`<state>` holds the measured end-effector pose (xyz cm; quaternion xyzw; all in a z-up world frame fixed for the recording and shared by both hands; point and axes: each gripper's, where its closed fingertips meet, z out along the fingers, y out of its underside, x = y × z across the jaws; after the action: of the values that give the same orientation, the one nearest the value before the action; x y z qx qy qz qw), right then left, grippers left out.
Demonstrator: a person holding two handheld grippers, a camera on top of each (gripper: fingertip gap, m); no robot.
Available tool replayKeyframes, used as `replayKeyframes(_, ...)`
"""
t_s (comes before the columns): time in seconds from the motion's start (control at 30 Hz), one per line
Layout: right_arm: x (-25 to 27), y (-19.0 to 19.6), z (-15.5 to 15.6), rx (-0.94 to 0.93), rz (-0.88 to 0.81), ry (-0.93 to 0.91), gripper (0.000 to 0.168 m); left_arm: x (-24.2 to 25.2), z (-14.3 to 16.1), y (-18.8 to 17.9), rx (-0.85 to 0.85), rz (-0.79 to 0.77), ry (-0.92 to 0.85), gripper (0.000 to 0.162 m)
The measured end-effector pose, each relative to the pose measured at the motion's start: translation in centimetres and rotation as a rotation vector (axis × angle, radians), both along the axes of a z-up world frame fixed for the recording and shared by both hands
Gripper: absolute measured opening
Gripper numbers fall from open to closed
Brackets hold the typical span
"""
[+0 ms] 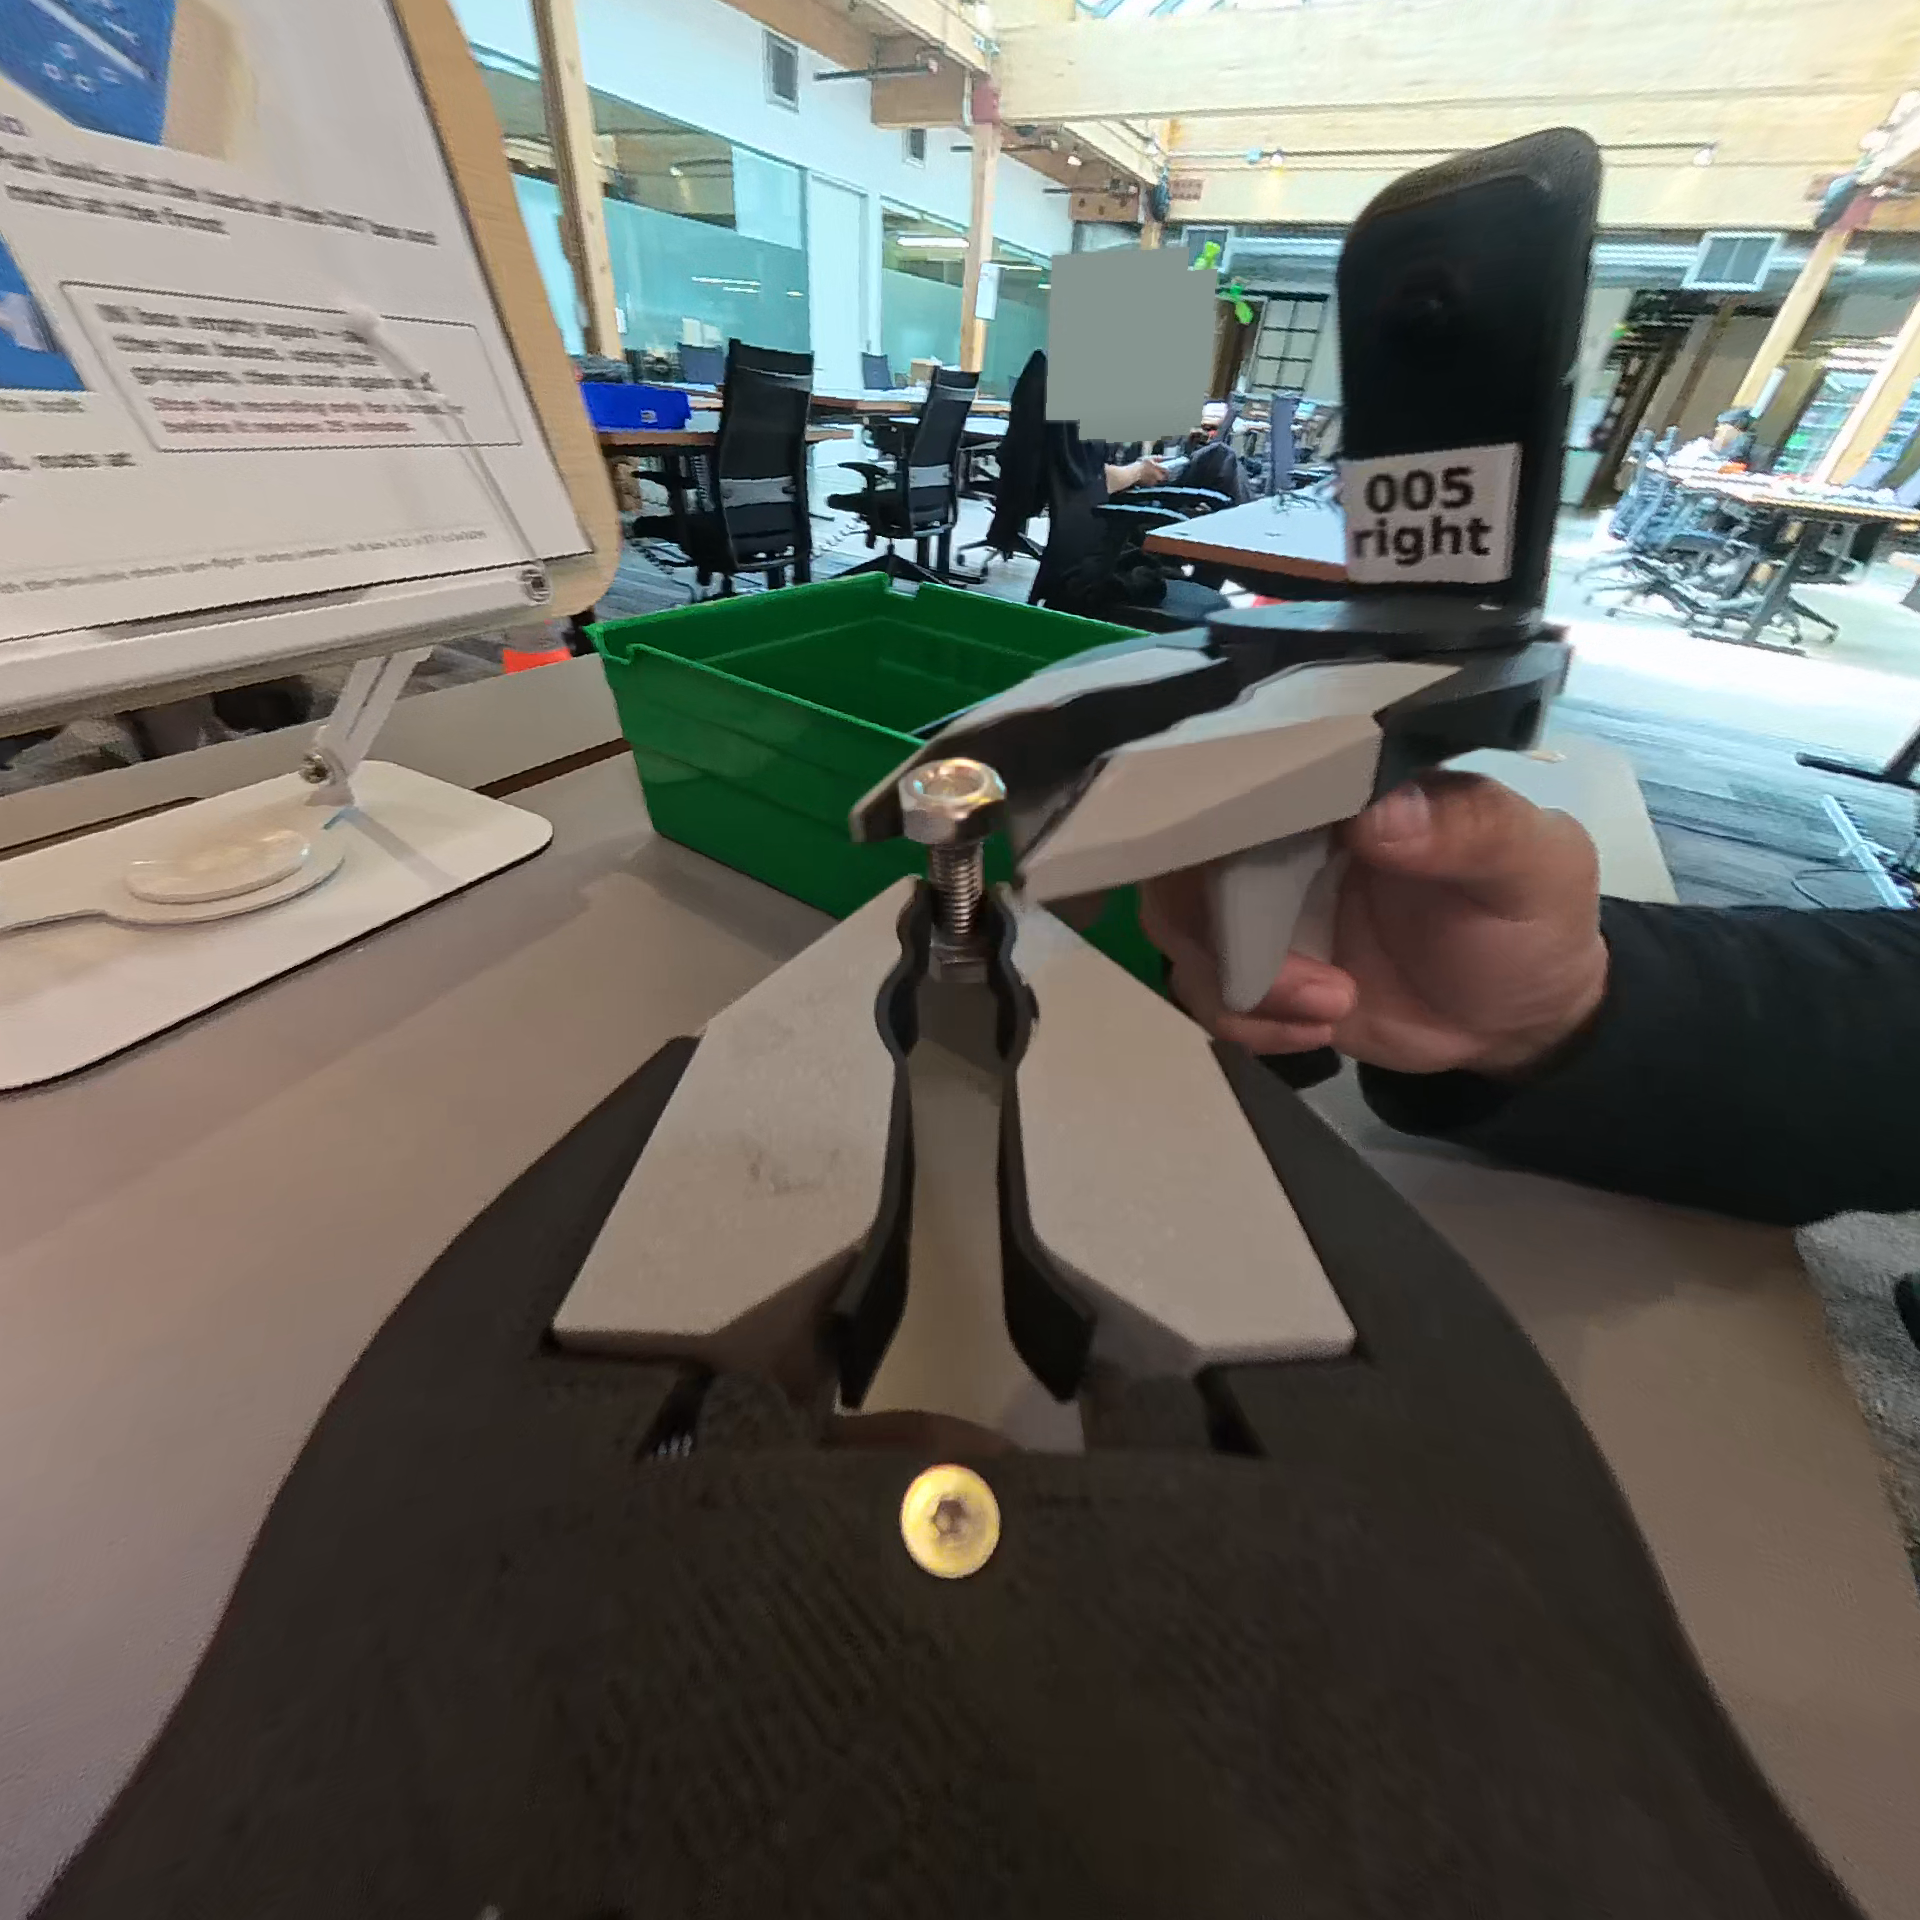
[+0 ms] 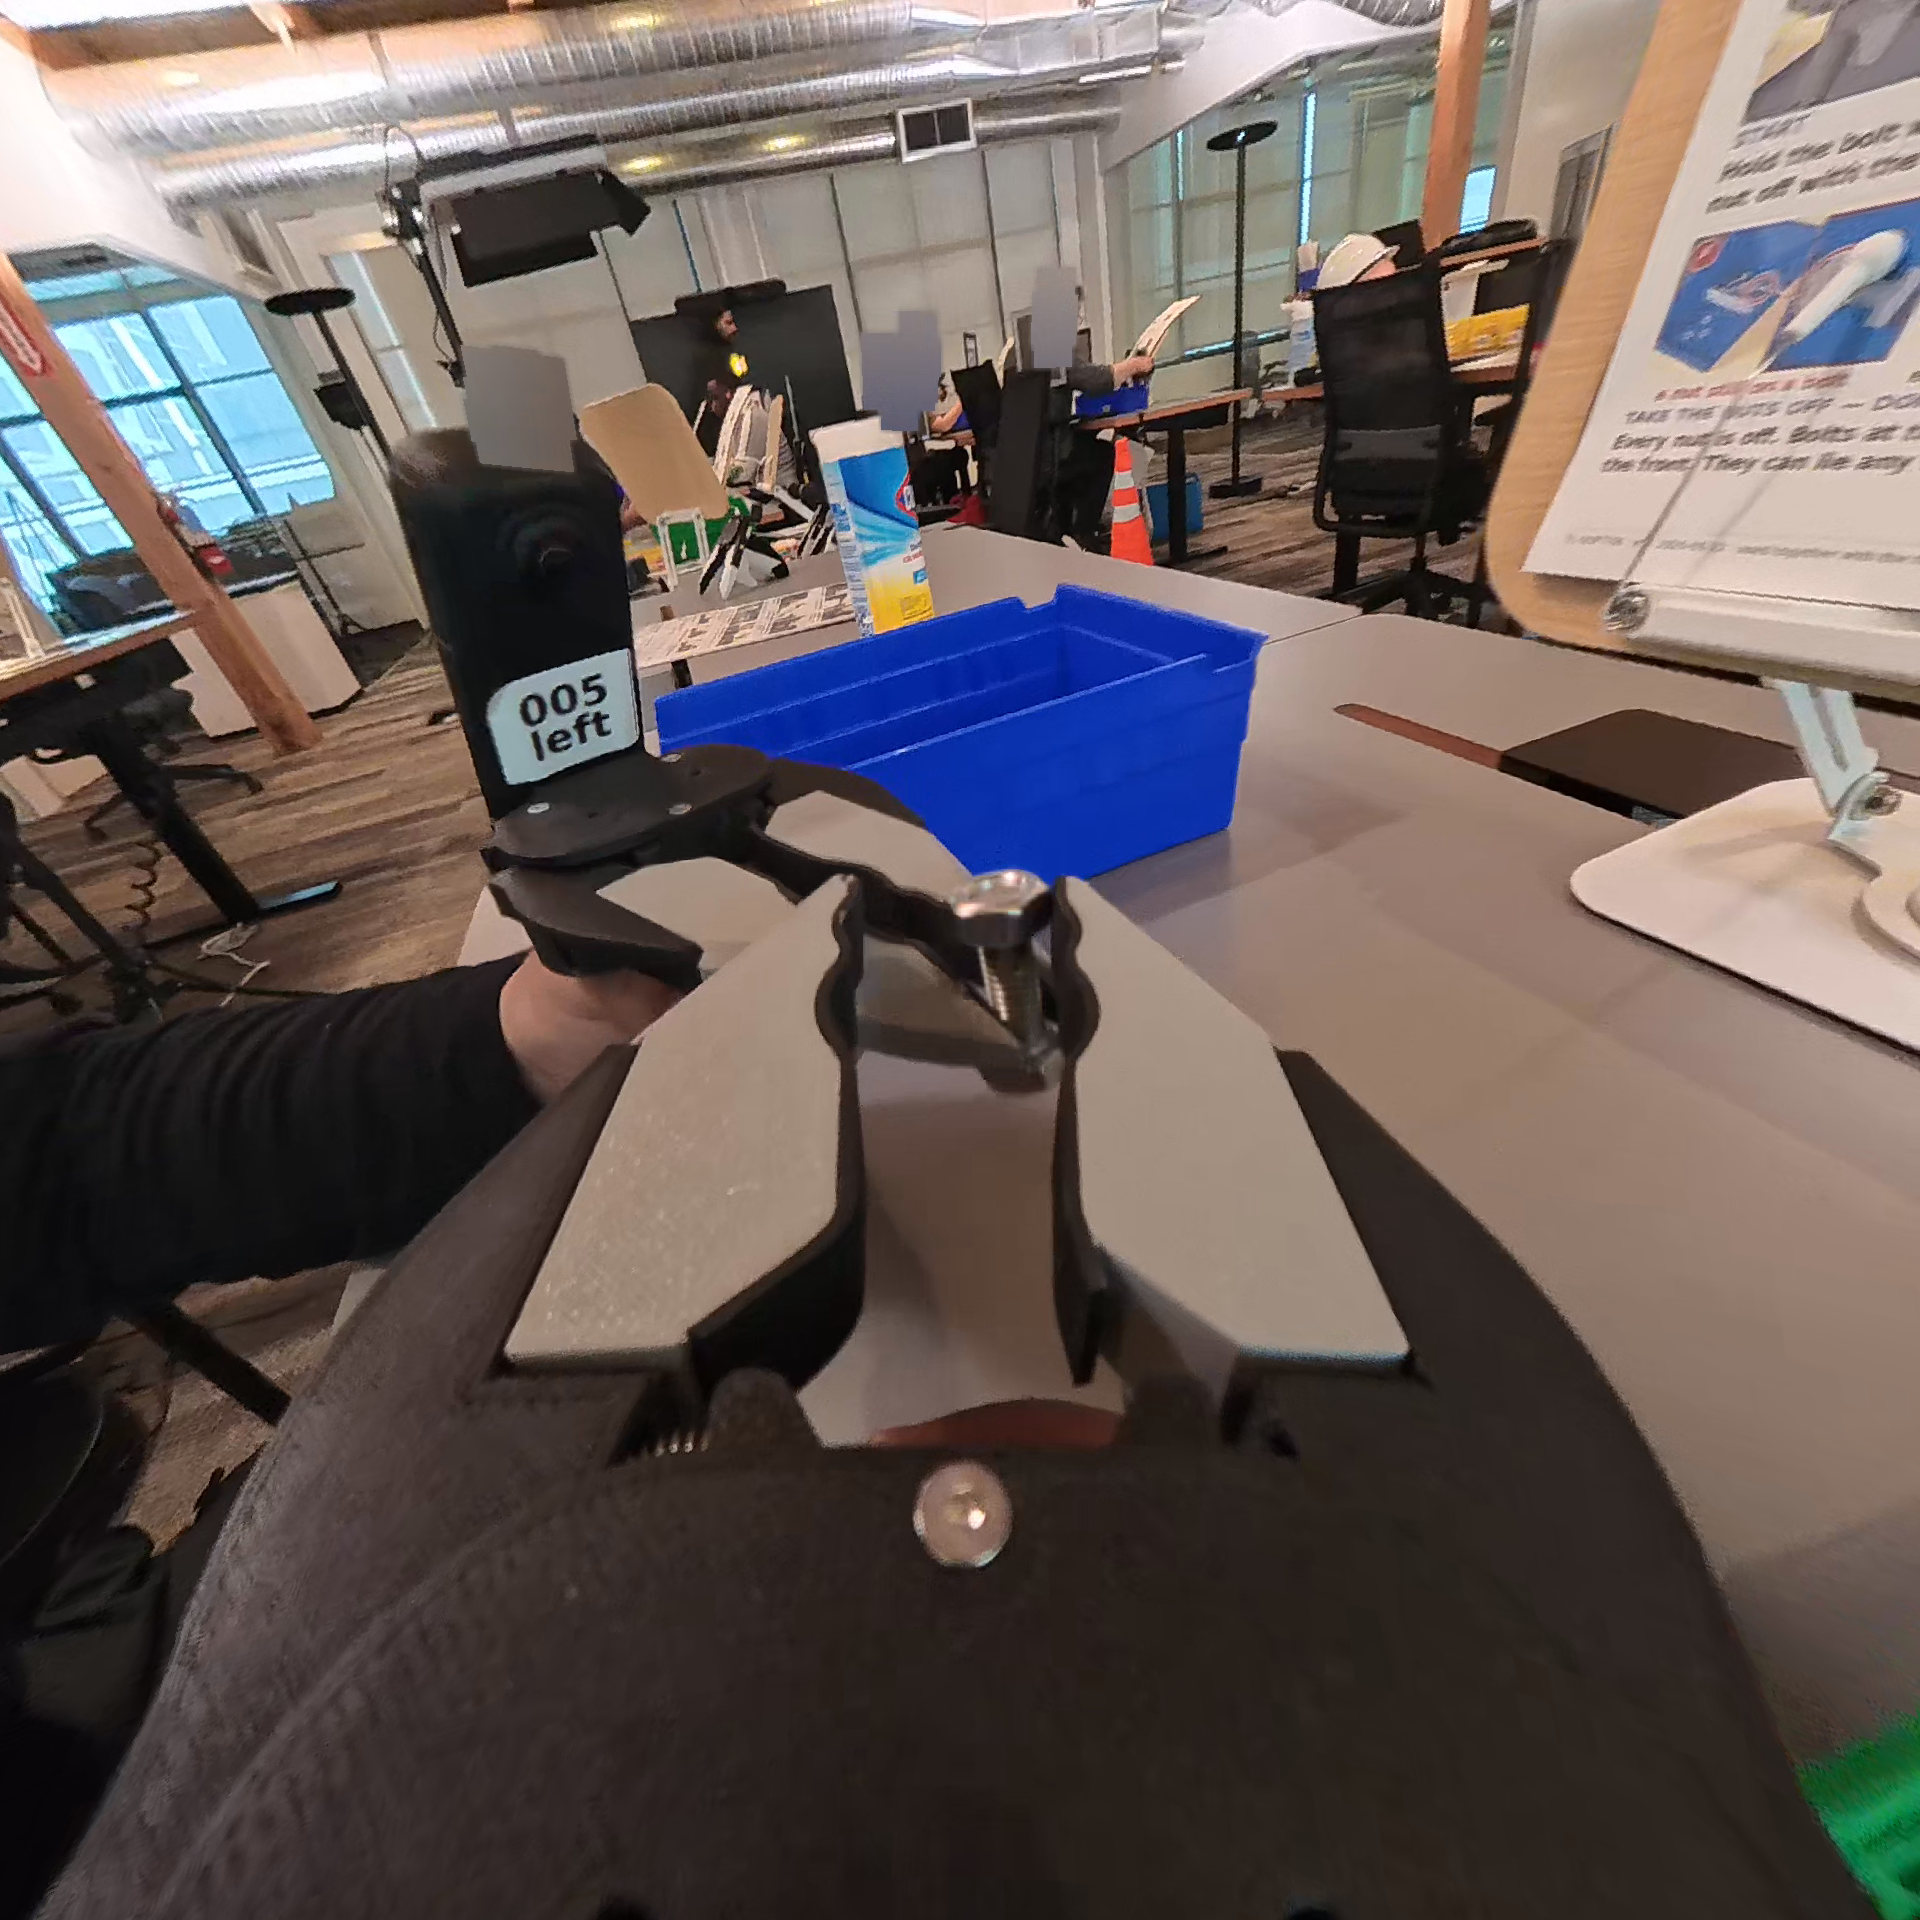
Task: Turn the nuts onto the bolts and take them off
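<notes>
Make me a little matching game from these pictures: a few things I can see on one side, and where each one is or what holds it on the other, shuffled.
Things:
1. bolt head
2. nut
3. green bin
4. blue bin

Places:
A. on the table behind the left gripper
B. at the lower end of the upright bolt, pinched by the left gripper
C. on the table behind the right gripper
D. at the top of the bolt, between the right gripper's fingers

Pairs: 1-D, 2-B, 3-C, 4-A

Bolt [image 1: 951,831] before bin [image 1: 831,686]
</notes>
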<state>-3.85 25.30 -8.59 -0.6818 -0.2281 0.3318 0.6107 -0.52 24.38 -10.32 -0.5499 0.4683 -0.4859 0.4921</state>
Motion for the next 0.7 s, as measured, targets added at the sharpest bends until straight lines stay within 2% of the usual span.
replayKeyframes(0.13,-0.8,0.0,-0.9,-0.011,0.005,-0.048,0.035,0.7,-0.5,-1.3,0.043,-0.041,0.031,0.006)
replayKeyframes(0.4,1.0,0.1,0.8,0.014,-0.034,0.026,0.031,-0.3,0.1,0.6,-0.030,0.018,-0.008,0.006)
replayKeyframes(0.6,-0.7,-0.1,-0.5,-0.009,0.005,-0.025,0.034,0.8,-0.7,-1.4,0.020,-0.042,0.033,0.006)
replayKeyframes(0.7,-0.2,0.2,-0.4,-0.003,-0.020,-0.032,0.033,0.7,-0.9,-1.2,0.026,-0.035,0.041,0.007)
